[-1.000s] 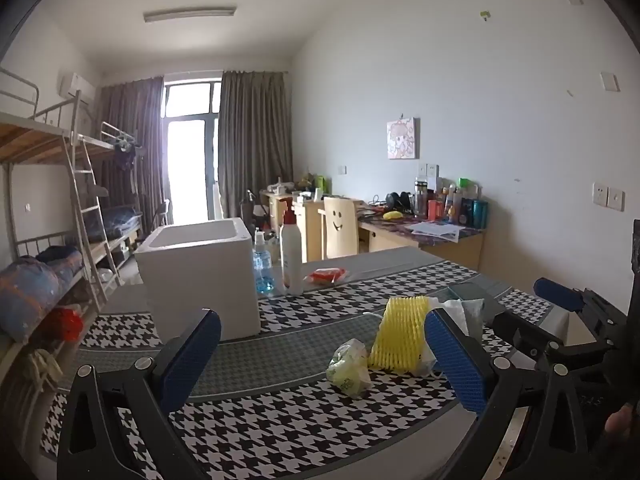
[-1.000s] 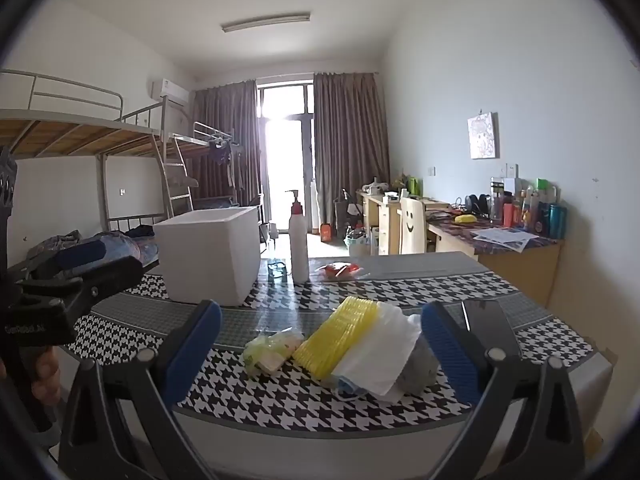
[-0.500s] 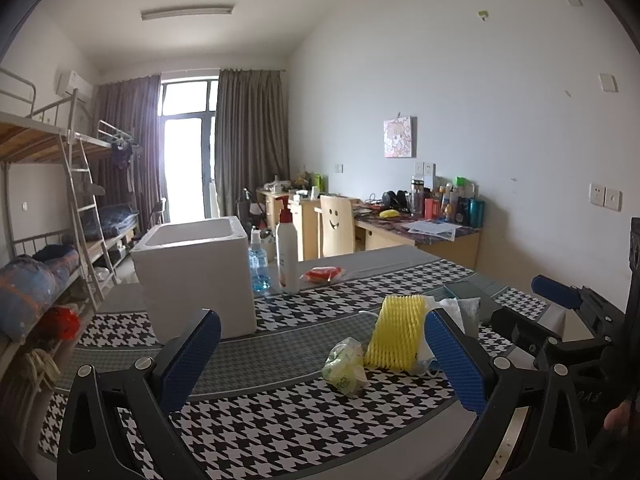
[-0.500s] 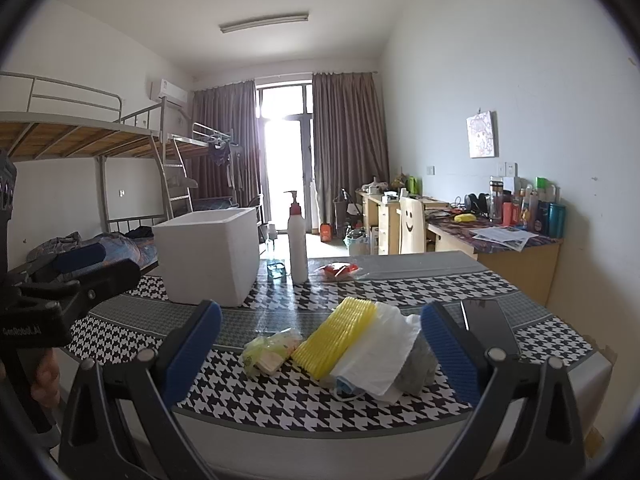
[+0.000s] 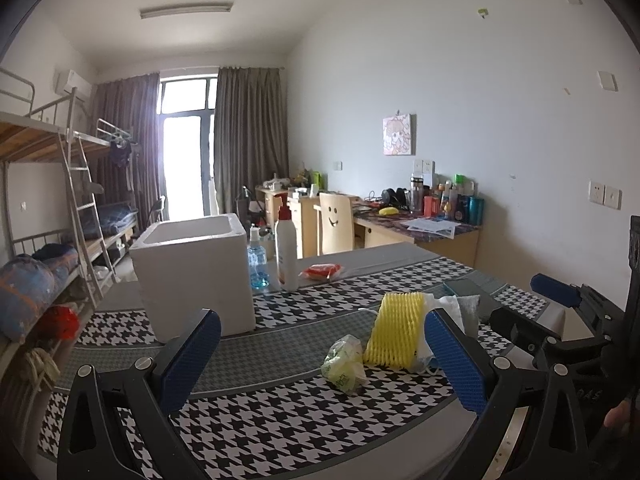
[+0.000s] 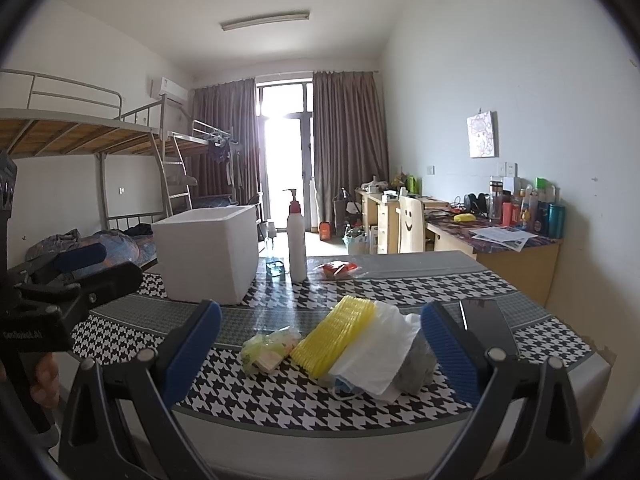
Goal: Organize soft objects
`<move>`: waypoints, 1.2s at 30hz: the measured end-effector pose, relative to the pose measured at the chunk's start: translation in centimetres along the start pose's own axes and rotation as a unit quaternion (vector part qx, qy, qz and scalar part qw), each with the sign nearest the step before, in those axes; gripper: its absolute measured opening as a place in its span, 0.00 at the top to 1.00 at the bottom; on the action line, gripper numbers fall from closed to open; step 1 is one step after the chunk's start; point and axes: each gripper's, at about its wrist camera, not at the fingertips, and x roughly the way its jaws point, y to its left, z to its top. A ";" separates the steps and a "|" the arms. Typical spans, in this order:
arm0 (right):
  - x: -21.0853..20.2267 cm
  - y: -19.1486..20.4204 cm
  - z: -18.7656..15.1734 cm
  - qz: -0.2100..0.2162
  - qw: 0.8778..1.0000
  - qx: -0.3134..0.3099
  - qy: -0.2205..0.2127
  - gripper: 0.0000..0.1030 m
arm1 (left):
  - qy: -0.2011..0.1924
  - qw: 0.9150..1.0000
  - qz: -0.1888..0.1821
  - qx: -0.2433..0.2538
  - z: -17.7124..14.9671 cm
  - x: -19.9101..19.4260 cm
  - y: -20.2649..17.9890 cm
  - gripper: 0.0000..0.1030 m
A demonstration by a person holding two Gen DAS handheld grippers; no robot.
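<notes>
A small pile of soft things lies on the houndstooth table (image 6: pixel 460 284): a crumpled green-yellow bag (image 6: pixel 270 348) (image 5: pixel 344 362), a yellow foam net (image 6: pixel 334 334) (image 5: pixel 396 334), a white cloth (image 6: pixel 378 354) over a blue mask, and a grey wad (image 6: pixel 418 364). A white foam box (image 5: pixel 192 272) (image 6: pixel 208 254) stands open-topped at the back left. My left gripper (image 5: pixel 320 360) hovers open in front of the pile, nothing between its blue pads. Likewise open and empty, my right gripper (image 6: pixel 320 354) faces the pile from the table's near edge.
Behind the pile stand a white pump bottle (image 5: pixel 286 254) (image 6: pixel 297 246), a small blue-liquid bottle (image 5: pixel 257 264) and a red packet (image 5: pixel 321 271). A dark phone (image 6: pixel 486 326) lies at the right. Bunk beds (image 5: pixel 52 216) fill the left, desks (image 5: pixel 416 232) the right wall.
The left wrist view has shifted slightly, with box and pile drifting a little left in frame. The right view is almost the same. Both grippers stay open.
</notes>
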 end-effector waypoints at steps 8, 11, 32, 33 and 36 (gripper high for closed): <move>0.2 0.0 -0.2 0.001 1.000 0.001 0.003 0.01 | 0.008 1.000 -0.007 0.000 -0.1 0.6 0.0 0.01; 0.5 -0.1 -0.3 0.001 1.000 0.001 0.007 0.01 | 0.014 1.000 -0.014 0.005 -0.2 1.0 -0.3 0.01; 4.2 -2.4 -0.8 -0.018 0.998 0.019 0.057 0.02 | 0.080 0.996 -0.029 0.006 -0.9 6.3 -0.4 0.01; 4.4 -2.4 -0.9 -0.018 0.998 0.019 0.060 0.02 | 0.083 0.996 -0.029 0.006 -0.9 6.6 -0.3 0.01; 4.8 -2.7 -1.1 -0.022 0.997 0.019 0.066 0.02 | 0.097 0.995 -0.029 0.007 -1.1 7.7 -0.3 0.01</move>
